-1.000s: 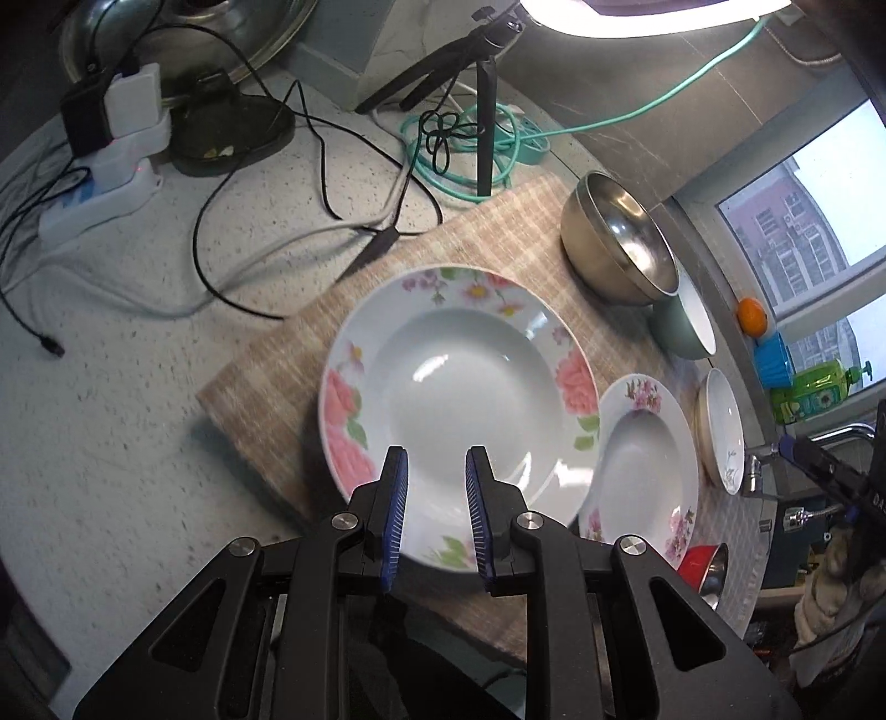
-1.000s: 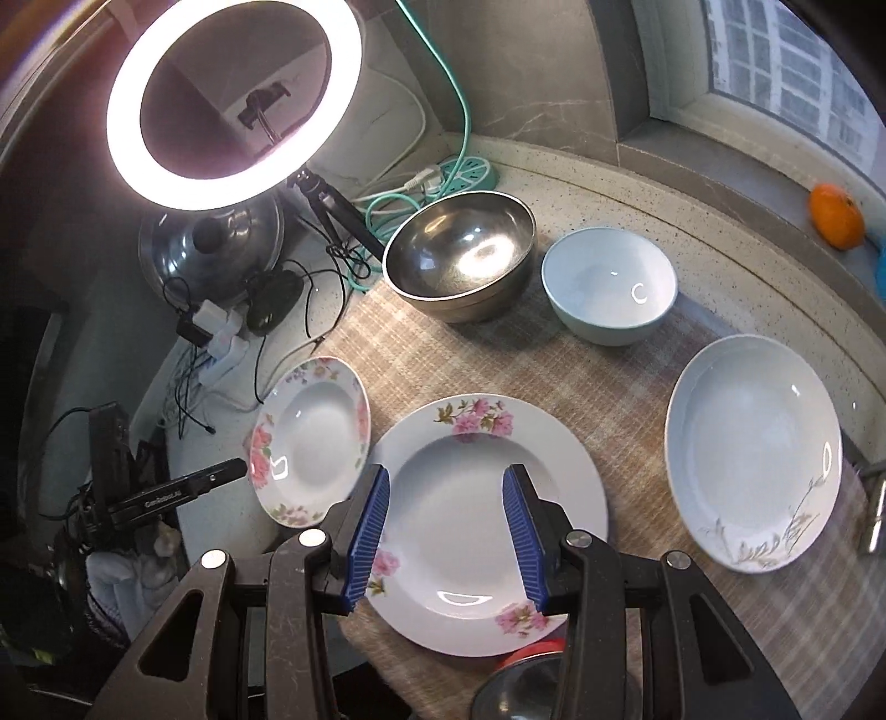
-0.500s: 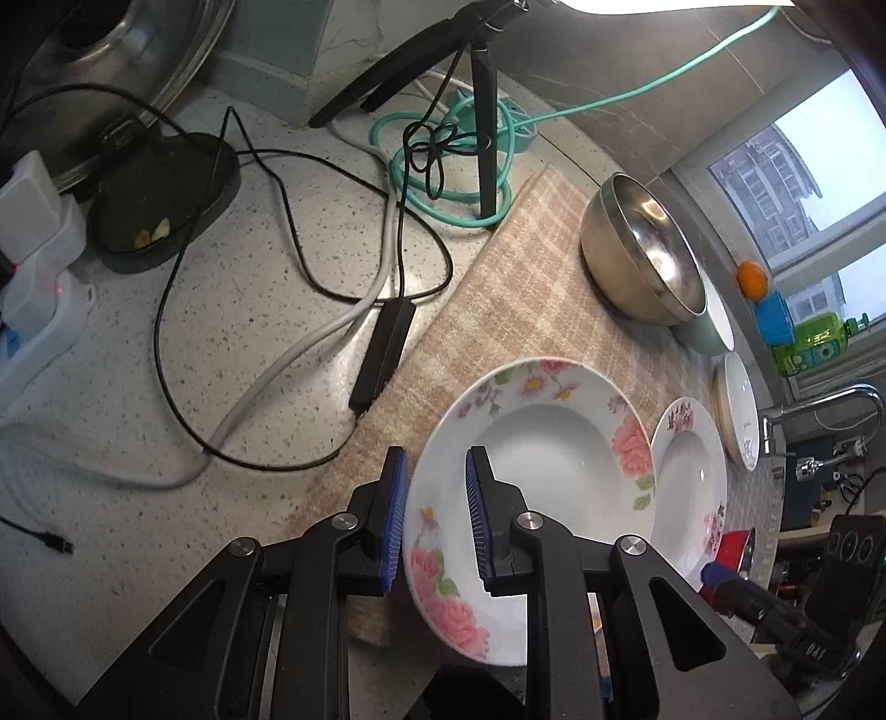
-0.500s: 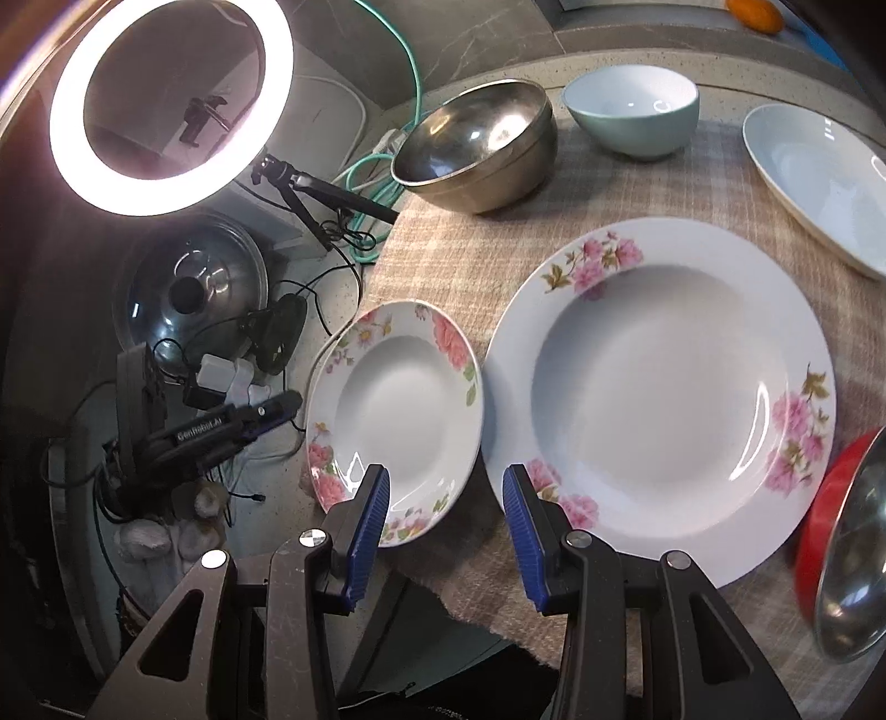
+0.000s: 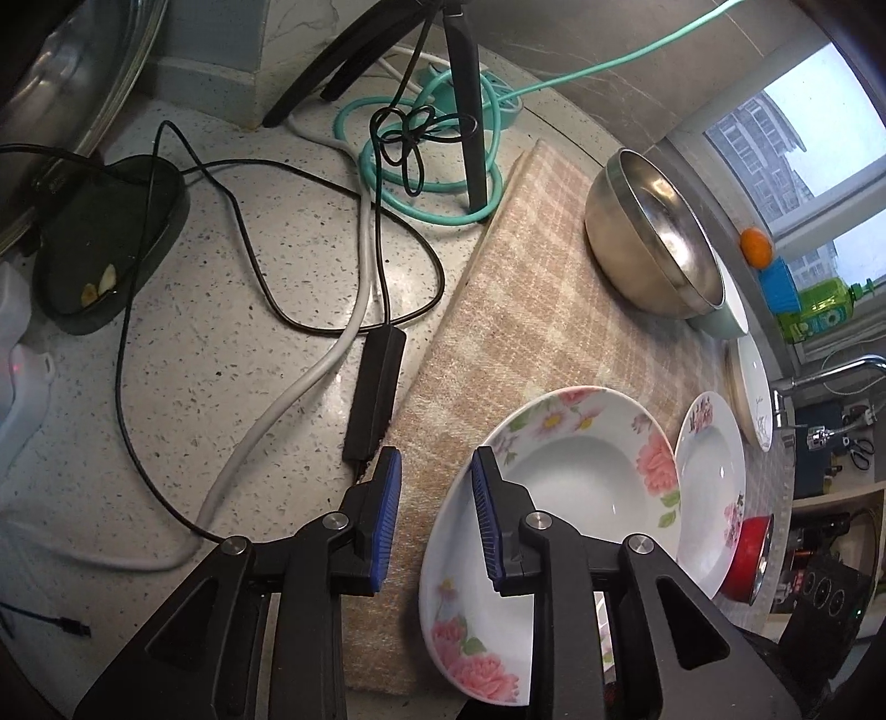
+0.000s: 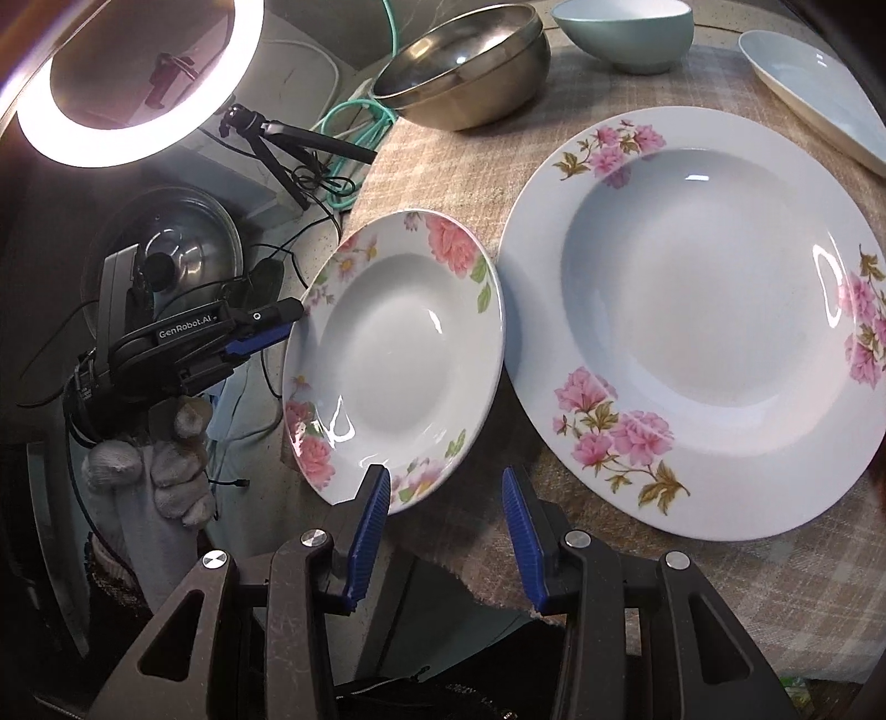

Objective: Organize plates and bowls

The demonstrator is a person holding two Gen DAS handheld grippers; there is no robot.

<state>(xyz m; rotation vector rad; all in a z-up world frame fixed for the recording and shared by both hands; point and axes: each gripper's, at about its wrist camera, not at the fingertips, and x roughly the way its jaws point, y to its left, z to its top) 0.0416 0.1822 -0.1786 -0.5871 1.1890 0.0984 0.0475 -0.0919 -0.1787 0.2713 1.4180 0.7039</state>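
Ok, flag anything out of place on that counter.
The smaller white rose-patterned plate juts past the edge of the beige checked mat, seemingly overhanging the speckled stone counter too, so it could tip. Black and white cables sprawl tangled beside the mat.

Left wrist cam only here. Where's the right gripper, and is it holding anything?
Observer: Nothing held. The right gripper is open at the near rim of the small floral plate, one jaw overlapping that rim, the other over the cloth.
Operator: The plate beyond that one looks smaller to me. Is it?
Observer: No. The right wrist view shows the larger floral plate beside it on the cloth.
Operator: What's behind the steel bowl?
Observer: Beyond the steel bowl stands a pale green bowl, upright and empty.
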